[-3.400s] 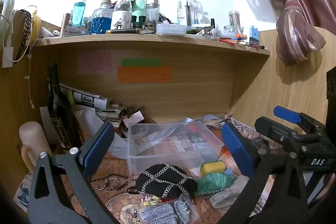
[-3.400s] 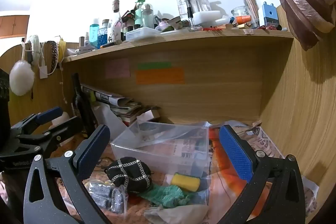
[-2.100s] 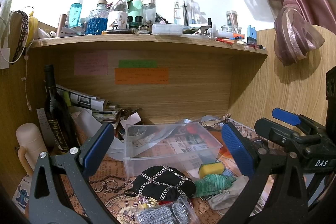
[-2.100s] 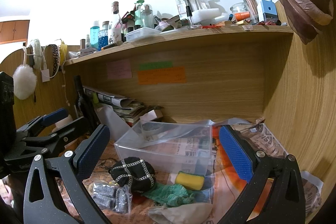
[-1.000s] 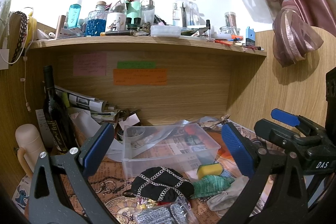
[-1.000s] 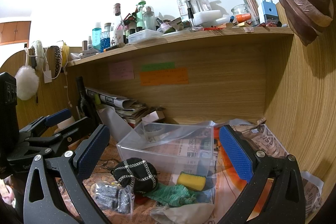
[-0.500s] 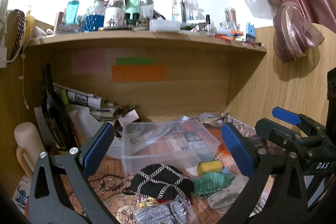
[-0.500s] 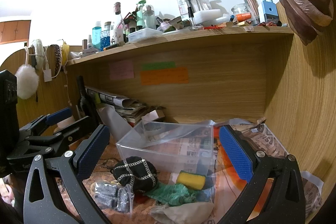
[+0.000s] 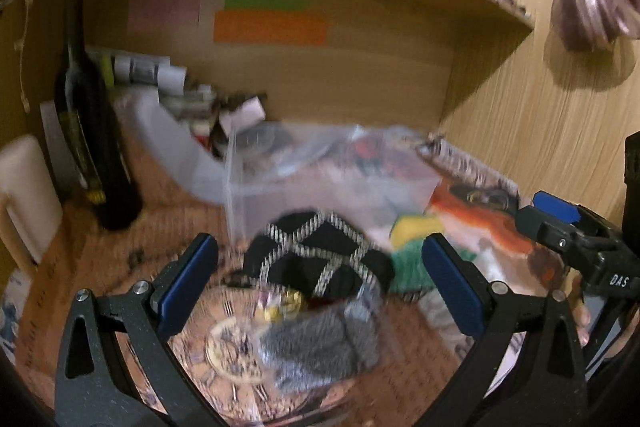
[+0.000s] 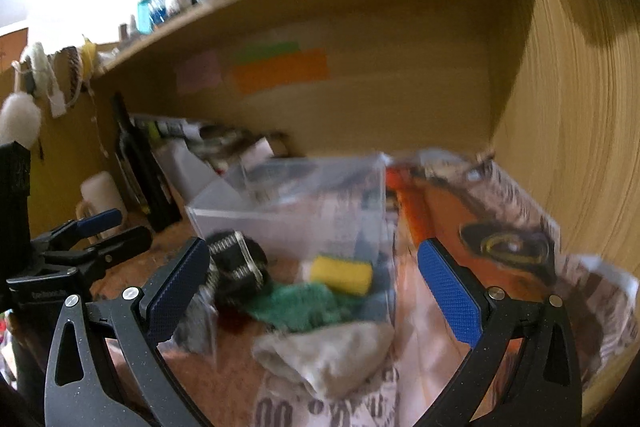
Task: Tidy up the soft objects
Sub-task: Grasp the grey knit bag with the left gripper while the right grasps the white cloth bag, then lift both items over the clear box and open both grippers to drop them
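In front of the clear plastic box (image 9: 320,187), on the near side of the desk, lies a small pile of soft things. The left gripper (image 9: 320,283) has its two blue pads wide apart and holds nothing. It hangs over the black pouch with silver chains (image 9: 316,259) and the bag of grey fluffy stuff (image 9: 320,347). The right gripper (image 10: 314,287) is spread wide too, and it is empty. Between its pads are the yellow sponge (image 10: 342,273), the green cloth (image 10: 298,303) and, nearest, the beige cloth (image 10: 328,351).

Both pictures are blurry, so small details are hard to see.

All these things look light and squashy. The cloths will likely flop and hang down, so pinch a thick bunched fold near the middle. The sponge should spring back, so squeeze its two flat sides. The pouch may be slippery where the chains are, so grab the soft black part. The plastic bag may slide and crinkle, so take it by the fat middle.

The box looks like the place to put them, and it has none of these soft things in it.
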A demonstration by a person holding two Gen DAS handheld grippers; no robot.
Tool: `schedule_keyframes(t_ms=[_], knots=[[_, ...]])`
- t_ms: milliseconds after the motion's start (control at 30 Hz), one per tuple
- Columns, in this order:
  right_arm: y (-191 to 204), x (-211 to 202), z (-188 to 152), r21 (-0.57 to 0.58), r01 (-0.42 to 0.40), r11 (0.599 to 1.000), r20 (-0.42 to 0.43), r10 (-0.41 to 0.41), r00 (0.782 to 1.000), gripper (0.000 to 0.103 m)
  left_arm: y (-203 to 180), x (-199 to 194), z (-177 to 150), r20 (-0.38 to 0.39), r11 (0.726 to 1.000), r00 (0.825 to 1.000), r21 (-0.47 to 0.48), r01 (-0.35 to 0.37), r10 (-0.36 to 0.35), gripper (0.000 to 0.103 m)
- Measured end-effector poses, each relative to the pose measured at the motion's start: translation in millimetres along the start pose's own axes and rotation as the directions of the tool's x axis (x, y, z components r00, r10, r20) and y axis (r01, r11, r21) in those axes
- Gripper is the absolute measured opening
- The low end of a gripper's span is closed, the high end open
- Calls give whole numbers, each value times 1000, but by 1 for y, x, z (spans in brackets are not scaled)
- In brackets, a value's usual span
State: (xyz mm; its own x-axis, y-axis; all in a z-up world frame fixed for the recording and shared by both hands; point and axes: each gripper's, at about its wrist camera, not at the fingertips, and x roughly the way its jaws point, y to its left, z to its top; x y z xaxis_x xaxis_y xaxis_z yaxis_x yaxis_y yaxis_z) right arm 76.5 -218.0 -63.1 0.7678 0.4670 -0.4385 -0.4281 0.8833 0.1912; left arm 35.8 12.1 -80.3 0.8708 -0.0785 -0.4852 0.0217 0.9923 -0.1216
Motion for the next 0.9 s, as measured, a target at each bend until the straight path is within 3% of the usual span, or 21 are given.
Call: schedule_keyframes(t_ms=[367, 433, 467, 567, 633, 700, 833, 900], knots=[[-13, 26, -44, 27, 18, 999, -169, -13, 986, 103, 7, 25, -44, -153, 1000, 988, -20, -18, 15, 103], [-14, 29, -48, 33, 19, 999, -185, -12, 983, 100, 10, 29, -50, -176, 999, 984, -39, -17, 10, 95], [-15, 31, -50, 36, 15, 999, -193, -8, 981, 98, 11, 31, -53, -191, 999, 982, -44, -12, 3, 86], [-17, 34, -54, 38, 1, 999, -214, 8, 977, 86, 15, 38, -59, -228, 997, 973, -74, 18, -34, 69], [-16, 36, -57, 36, -6, 999, -223, 14, 975, 74, 17, 37, -62, -222, 995, 974, -92, 31, -51, 64], [-16, 37, -59, 33, -8, 999, -231, 15, 973, 62, 16, 34, -62, -219, 995, 974, -91, 38, -58, 53], [-18, 36, -58, 49, -14, 999, -224, 25, 974, 42, 15, 26, -59, -203, 995, 978, -94, 37, -56, 43], [-19, 33, -57, 56, -16, 998, -212, 27, 977, 37, 15, 20, -55, -187, 996, 981, -88, 27, -43, 40]])
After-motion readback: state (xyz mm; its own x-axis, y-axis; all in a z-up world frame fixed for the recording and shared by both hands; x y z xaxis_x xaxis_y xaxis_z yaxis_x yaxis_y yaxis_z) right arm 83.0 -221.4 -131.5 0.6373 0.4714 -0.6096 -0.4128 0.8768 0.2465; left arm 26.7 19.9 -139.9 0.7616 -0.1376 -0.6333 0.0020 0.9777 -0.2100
